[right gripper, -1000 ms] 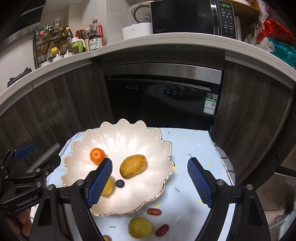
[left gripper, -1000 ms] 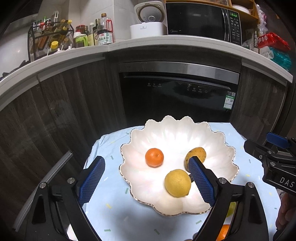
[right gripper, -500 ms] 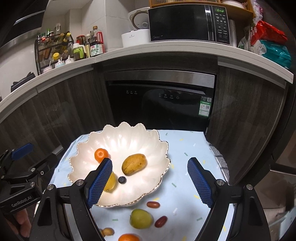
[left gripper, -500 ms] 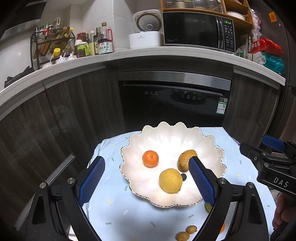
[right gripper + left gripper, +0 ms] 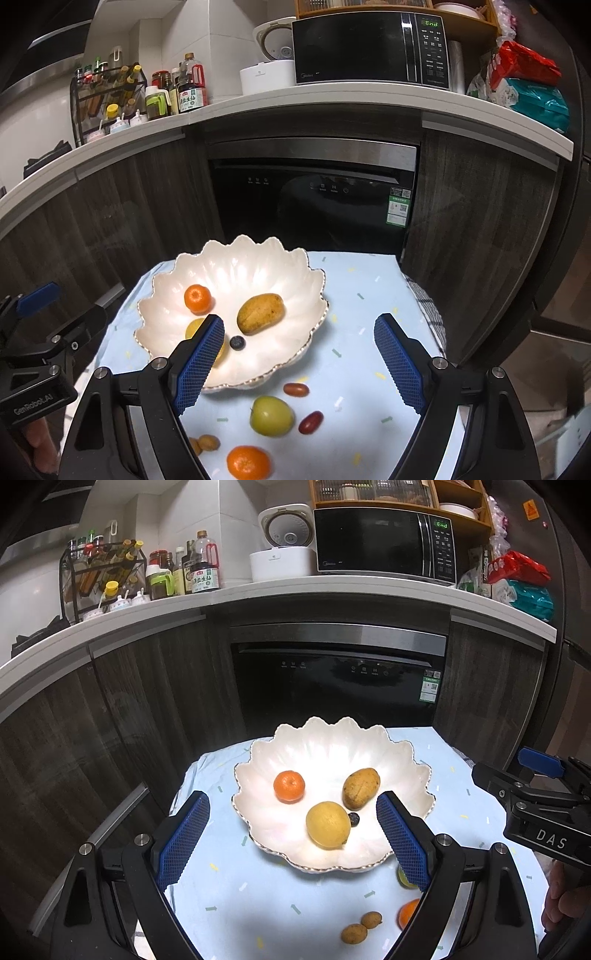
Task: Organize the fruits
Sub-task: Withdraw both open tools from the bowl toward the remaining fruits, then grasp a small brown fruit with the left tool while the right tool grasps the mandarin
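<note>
Nearest the cameras, both tools hang above the blue cloth [image 5: 362, 332] with jaws spread wide and nothing between them: the left gripper [image 5: 293, 834] sits over the near rim of the scalloped white bowl [image 5: 332, 738], and the right gripper [image 5: 299, 354] sits over the bowl's right edge and the bare cloth beside it. Loose fruit lies on the cloth in front of the bowl: an orange tangerine [image 5: 248, 462], two small brown longans [image 5: 360, 926], a green apple [image 5: 271, 415] and two red grape tomatoes [image 5: 295, 388]. Inside the bowl, a yellow lemon [image 5: 328, 825] lies closest, between the left gripper's pads, with a dark blueberry [image 5: 237, 343] just beside it. Behind these, a mango [image 5: 260, 313] lies with its long axis running diagonally from near-left to far-right, just beyond the right gripper's left pad. A second tangerine [image 5: 289, 786] sits apart on the left.
</note>
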A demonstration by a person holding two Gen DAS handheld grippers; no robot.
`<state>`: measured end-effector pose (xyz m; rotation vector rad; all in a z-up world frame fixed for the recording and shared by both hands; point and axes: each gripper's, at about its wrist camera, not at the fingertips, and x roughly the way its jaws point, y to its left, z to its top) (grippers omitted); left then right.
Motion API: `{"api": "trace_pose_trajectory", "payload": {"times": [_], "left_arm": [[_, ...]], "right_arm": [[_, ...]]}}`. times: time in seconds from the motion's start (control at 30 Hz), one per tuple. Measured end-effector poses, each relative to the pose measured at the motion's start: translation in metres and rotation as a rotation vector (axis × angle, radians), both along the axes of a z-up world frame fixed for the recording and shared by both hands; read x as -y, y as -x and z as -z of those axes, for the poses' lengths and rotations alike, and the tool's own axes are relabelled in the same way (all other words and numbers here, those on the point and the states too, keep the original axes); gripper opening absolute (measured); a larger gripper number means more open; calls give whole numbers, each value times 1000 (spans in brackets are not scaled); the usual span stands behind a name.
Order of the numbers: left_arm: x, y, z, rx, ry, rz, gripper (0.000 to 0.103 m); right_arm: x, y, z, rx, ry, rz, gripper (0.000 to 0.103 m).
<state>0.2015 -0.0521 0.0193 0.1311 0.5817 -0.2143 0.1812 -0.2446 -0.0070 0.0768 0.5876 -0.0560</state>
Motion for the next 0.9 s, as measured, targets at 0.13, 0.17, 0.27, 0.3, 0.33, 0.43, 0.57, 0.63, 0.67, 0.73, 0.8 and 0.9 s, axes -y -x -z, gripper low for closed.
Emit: {"api": "trace_pose_trajectory", "payload": {"times": [0.13, 0.17, 0.27, 0.3, 0.33, 0.43, 0.57, 0.63, 0.67, 0.73, 0.8, 0.9], "left_arm": [[1, 7, 4, -11, -1, 5, 92], [1, 10, 6, -13, -3, 7, 92], [2, 15, 11, -22, -5, 11, 92], [1, 18, 12, -25, -4, 13, 92], [1, 19, 14, -28, -2, 15, 92], [1, 24, 21, -39, -6, 23, 92], [0, 29, 30, -57, -10, 33, 92], [0, 31, 34, -62, -14, 38, 92], [-1, 32, 35, -63, -17, 40, 92], [-2, 35, 38, -66, -19, 48, 92], [-2, 37, 42, -72, -24, 58, 92], [-2, 40, 48, -81, -32, 78, 92]], "right_arm": [[1, 6, 4, -5, 3, -1, 84], [1, 8, 6, -6, 3, -3, 84], [1, 13, 11, -15, 3, -8, 84], [1, 14, 13, -19, 4, -10, 84], [0, 16, 15, -23, 4, -13, 84], [-2, 20, 21, -33, 7, -21, 84], [-5, 23, 28, -49, 6, -29, 84], [-6, 25, 32, -57, 8, -33, 84], [-7, 26, 34, -60, 9, -35, 84], [-7, 28, 38, -68, 12, -39, 84], [-9, 30, 42, -74, 11, -44, 84], [-11, 34, 48, -84, 10, -51, 84]]}}
